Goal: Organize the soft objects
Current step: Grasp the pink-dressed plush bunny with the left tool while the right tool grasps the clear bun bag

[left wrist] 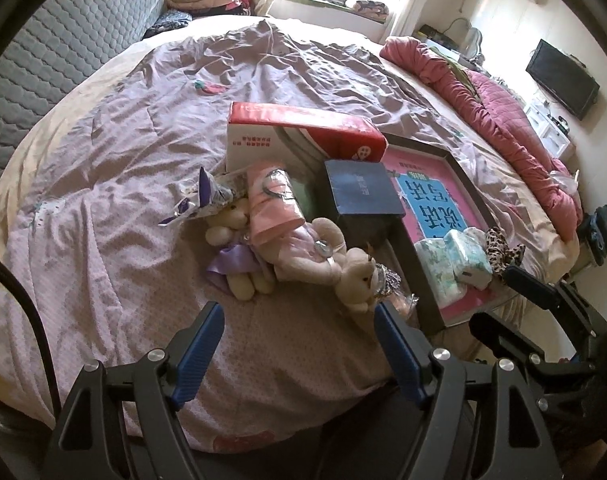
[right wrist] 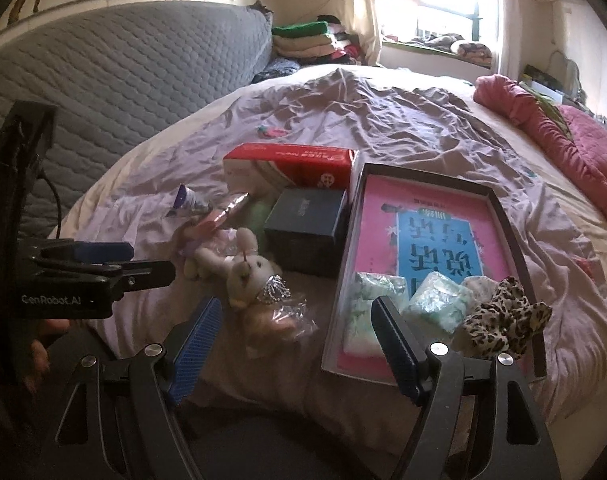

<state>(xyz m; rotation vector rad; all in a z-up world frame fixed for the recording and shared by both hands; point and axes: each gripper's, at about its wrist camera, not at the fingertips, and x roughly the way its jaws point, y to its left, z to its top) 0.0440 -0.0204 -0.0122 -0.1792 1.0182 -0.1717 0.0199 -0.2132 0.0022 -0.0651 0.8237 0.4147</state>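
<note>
On a lilac-sheeted bed [left wrist: 103,184], the left gripper [left wrist: 299,320], marked "CenRobot.AI" in the right wrist view, hangs released, jaws empty, before plush bunnies [left wrist: 355,276] beside a red carton [left wrist: 303,136]. The right gripper [right wrist: 295,316], also released, faces a pink-lined tray [right wrist: 499,216] holding diaper packs [right wrist: 435,300] and a leopard scrunchie [right wrist: 503,316].

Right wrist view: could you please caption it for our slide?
Open right gripper above a plush bunny, beside the tray on the bed.
</note>
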